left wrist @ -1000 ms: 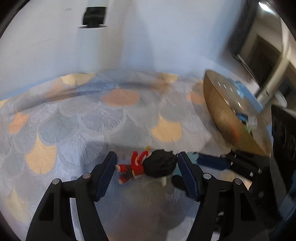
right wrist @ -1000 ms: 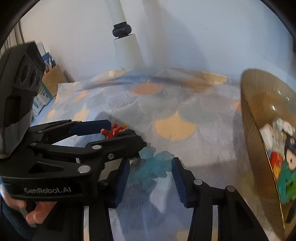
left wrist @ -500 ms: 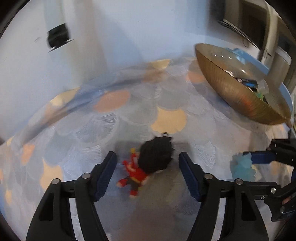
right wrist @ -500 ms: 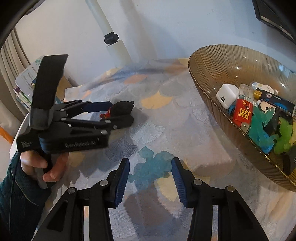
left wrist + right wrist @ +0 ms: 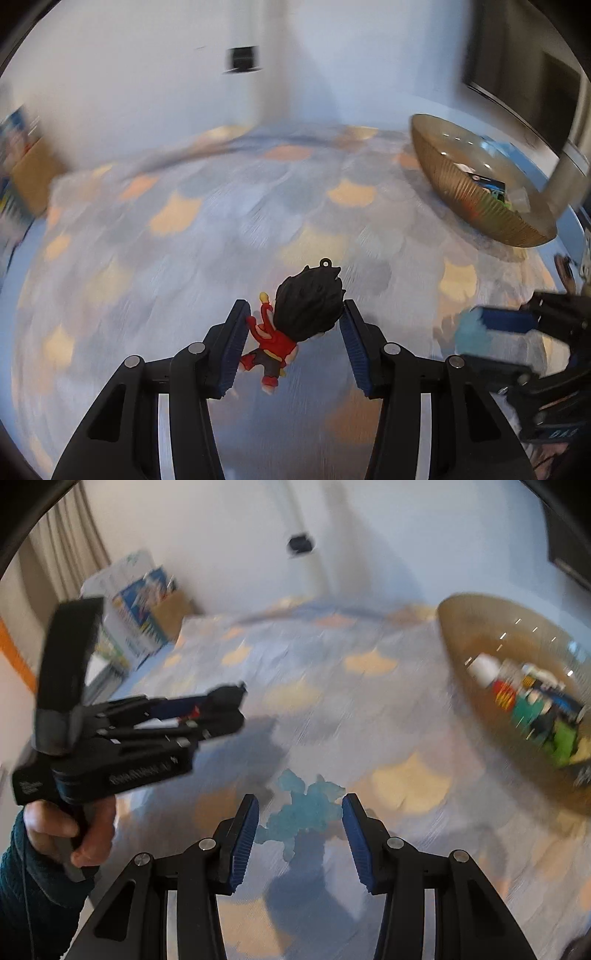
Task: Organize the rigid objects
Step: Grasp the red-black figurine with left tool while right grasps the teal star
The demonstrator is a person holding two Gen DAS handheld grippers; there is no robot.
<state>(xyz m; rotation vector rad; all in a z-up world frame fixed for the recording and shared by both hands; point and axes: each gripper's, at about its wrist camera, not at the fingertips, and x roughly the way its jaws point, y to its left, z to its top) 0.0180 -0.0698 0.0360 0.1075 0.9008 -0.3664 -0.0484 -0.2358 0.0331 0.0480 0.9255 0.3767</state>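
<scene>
You face a plain white wall (image 5: pixel 229 535) behind a table spread with a blue scallop-patterned cloth (image 5: pixel 207 236). Beige curtains (image 5: pixel 70 542) hang at far left, beside a cardboard box (image 5: pixel 168 613).

Two grippers — the left gripper (image 5: pixel 293 345) and the right gripper (image 5: pixel 300 829), each with two blue-padded fingers (image 5: pixel 236 350). One black-haired figurine (image 5: pixel 295 325) in red sits between the left pair, and one pale blue translucent toy (image 5: pixel 304 810) between the right. One ribbed amber bowl (image 5: pixel 476 206) stands on the desk (image 5: pixel 184 258); the pieces inside it are too blurred to count — several at least. One hand (image 5: pixel 70 827) shows.
</scene>
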